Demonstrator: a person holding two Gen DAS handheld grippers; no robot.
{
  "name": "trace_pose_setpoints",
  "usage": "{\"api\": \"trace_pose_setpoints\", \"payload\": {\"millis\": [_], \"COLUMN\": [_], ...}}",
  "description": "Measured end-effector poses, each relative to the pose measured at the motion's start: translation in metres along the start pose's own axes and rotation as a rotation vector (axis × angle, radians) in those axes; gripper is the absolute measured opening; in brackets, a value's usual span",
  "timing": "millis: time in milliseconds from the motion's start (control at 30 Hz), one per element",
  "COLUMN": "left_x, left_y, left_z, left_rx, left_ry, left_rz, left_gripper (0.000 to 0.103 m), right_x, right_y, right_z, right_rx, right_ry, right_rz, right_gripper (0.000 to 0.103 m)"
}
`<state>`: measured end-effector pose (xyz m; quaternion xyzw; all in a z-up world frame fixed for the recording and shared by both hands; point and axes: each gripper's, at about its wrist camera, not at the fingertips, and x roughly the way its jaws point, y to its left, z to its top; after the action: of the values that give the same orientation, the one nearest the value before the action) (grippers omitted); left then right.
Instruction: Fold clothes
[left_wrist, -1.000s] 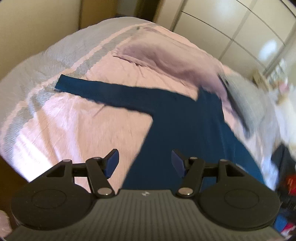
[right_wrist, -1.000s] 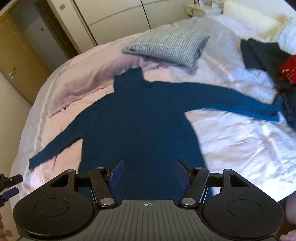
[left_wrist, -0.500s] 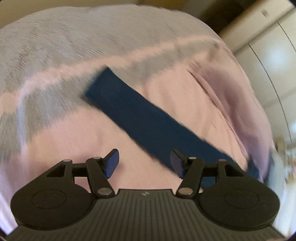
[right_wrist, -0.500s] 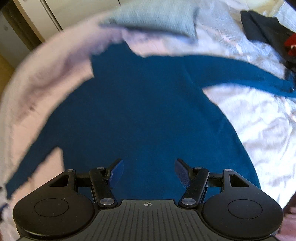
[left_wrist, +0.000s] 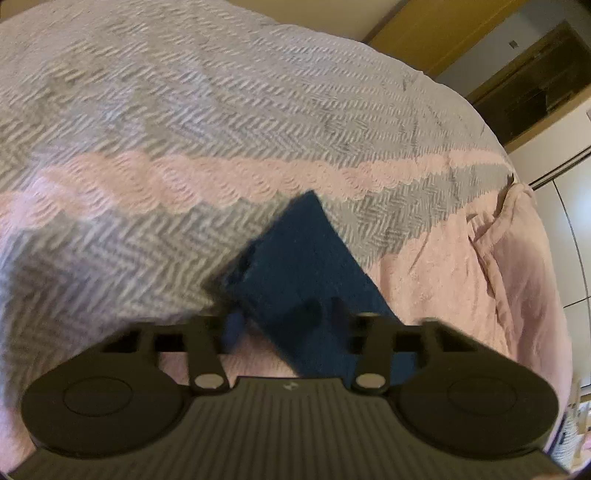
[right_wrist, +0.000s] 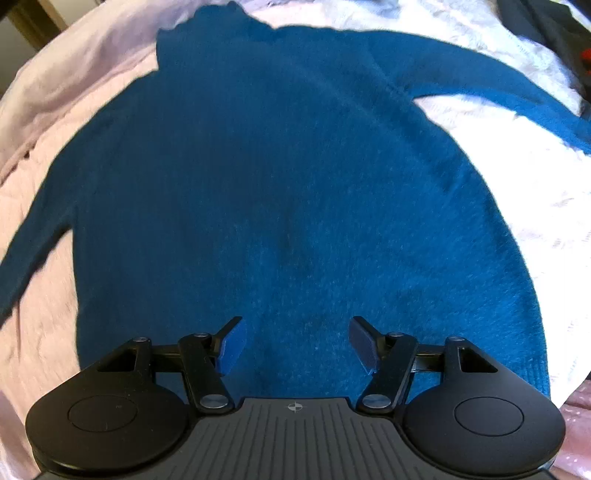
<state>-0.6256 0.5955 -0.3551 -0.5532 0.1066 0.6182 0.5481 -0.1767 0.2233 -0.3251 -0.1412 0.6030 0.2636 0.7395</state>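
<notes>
In the left wrist view, we are working on the 1st fold of the sweater (left_wrist: 310, 269): taking hold of its sleeve end, which is lying on the grey and pink bedspread (left_wrist: 184, 110) of the bed. The left hand-held gripper (left_wrist: 284, 321) is blurred here, but its jaws are closing, and the sleeve is lying between them; we cannot tell yet whether the pads are biting the cloth. We judge that the next move calls for lifting this sleeve and carrying it in across the body, keeping it flat.

In the right wrist view, we are hovering over the sweater's lower body with the right hand-held gripper (right_wrist: 295, 347), its jaws standing apart with nothing between them. The sweater is lying spread flat, both sleeves stretched out sideways. A dark pile of other clothes (right_wrist: 546, 26) is showing at the top right edge.

We are counting 1 sweater, 2 sleeves, 2 hand-held grippers, 1 bed.
</notes>
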Motion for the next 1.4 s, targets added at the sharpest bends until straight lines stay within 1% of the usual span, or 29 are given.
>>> {"api": "trace_pose_setpoints", "payload": {"millis": [33, 100, 167, 233, 267, 367, 433, 467, 500, 533, 567, 600, 633, 700, 733, 767, 867, 900, 967, 1100, 1233, 1267, 1333, 1400], "left_x": [-0.003, -0.009, -0.027, -0.048, -0.062, -0.098, -0.117, -0.125, -0.124, -0.122, -0.12, -0.115, -0.109, -0.096, -0.091, -0.085, -0.078, -0.075, -0.078, -0.078, -0.078, -0.078, -0.077, -0.07], "left_y": [-0.007, -0.02, -0.051, -0.088, -0.109, -0.181, -0.218, -0.238, -0.249, -0.259, -0.269, -0.273, -0.269, -0.26, -0.251, -0.242, -0.212, -0.205, -0.191, -0.183, -0.182, -0.182, -0.182, -0.183], "left_z": [-0.001, -0.003, -0.016, -0.037, -0.054, -0.123, -0.174, -0.206, -0.234, -0.26, -0.286, -0.311, -0.325, -0.352, -0.357, -0.359, -0.352, -0.344, -0.328, -0.302, -0.289, -0.285, -0.281, -0.281], "left_rx": [0.016, 0.047, 0.146, 0.257, 0.321, 0.487, 0.566, 0.6, 0.612, 0.619, 0.626, 0.622, 0.612, 0.589, 0.576, 0.57, 0.609, 0.627, 0.648, 0.675, 0.658, 0.652, 0.644, 0.636], "left_ry": [-0.006, -0.019, -0.015, 0.004, 0.019, 0.097, 0.174, 0.232, 0.294, 0.356, 0.418, 0.474, 0.511, 0.578, 0.593, 0.597, 0.573, 0.555, 0.511, 0.436, 0.407, 0.402, 0.398, 0.398], "left_rz": [-0.028, -0.085, -0.185, -0.286, -0.343, -0.563, -0.7, -0.767, -0.791, -0.808, -0.824, -0.799, -0.759, -0.674, -0.637, -0.596, -0.456, -0.415, -0.354, -0.277, -0.255, -0.252, -0.248, -0.243], "left_gripper": [0.006, 0.005, 0.005, 0.005, 0.005, 0.005, 0.006, 0.012, 0.019, 0.036, 0.043, 0.042, 0.042, 0.041, 0.041, 0.041, 0.036, 0.035, 0.035, 0.035, 0.035, 0.035, 0.035, 0.035], "right_x": [0.002, 0.005, 0.005, 0.003, 0.002, 0.0, -0.002, -0.003, -0.005, -0.007, -0.009, -0.01, -0.012, -0.015, -0.016, -0.016, -0.01, -0.007, 0.001, 0.027, 0.06, 0.069, 0.087, 0.098], "right_y": [-0.002, -0.007, -0.013, -0.023, -0.029, -0.049, -0.065, -0.073, -0.082, -0.09, -0.098, -0.106, -0.114, -0.129, -0.136, -0.143, -0.155, -0.157, -0.154, -0.138, -0.123, -0.119, -0.114, -0.106], "right_z": [-0.001, 0.0, 0.004, 0.011, 0.015, 0.027, 0.036, 0.041, 0.046, 0.05, 0.055, 0.06, 0.065, 0.073, 0.078, 0.081, 0.09, 0.093, 0.1, 0.119, 0.139, 0.144, 0.155, 0.164], "right_rx": [-0.008, -0.012, 0.001, 0.024, 0.034, 0.058, 0.076, 0.09, 0.102, 0.114, 0.124, 0.133, 0.141, 0.152, 0.158, 0.165, 0.183, 0.187, 0.197, 0.25, 0.4, 0.441, 0.508, 0.517], "right_ry": [0.003, 0.0, -0.009, -0.02, -0.025, -0.041, -0.053, -0.062, -0.072, -0.082, -0.09, -0.098, -0.105, -0.12, -0.127, -0.133, -0.139, -0.141, -0.141, -0.116, -0.096, -0.089, -0.075, -0.086], "right_rz": [-0.003, 0.0, 0.02, 0.043, 0.05, 0.058, 0.061, 0.063, 0.065, 0.067, 0.067, 0.067, 0.067, 0.07, 0.071, 0.074, 0.094, 0.111, 0.183, 0.396, 0.583, 0.606, 0.618, 0.592], "right_gripper": [0.065, 0.065, 0.065, 0.065, 0.065, 0.065, 0.065, 0.065, 0.065, 0.065, 0.065, 0.065, 0.065, 0.065, 0.065, 0.065, 0.065, 0.065, 0.065, 0.065, 0.065, 0.065, 0.065, 0.063]}}
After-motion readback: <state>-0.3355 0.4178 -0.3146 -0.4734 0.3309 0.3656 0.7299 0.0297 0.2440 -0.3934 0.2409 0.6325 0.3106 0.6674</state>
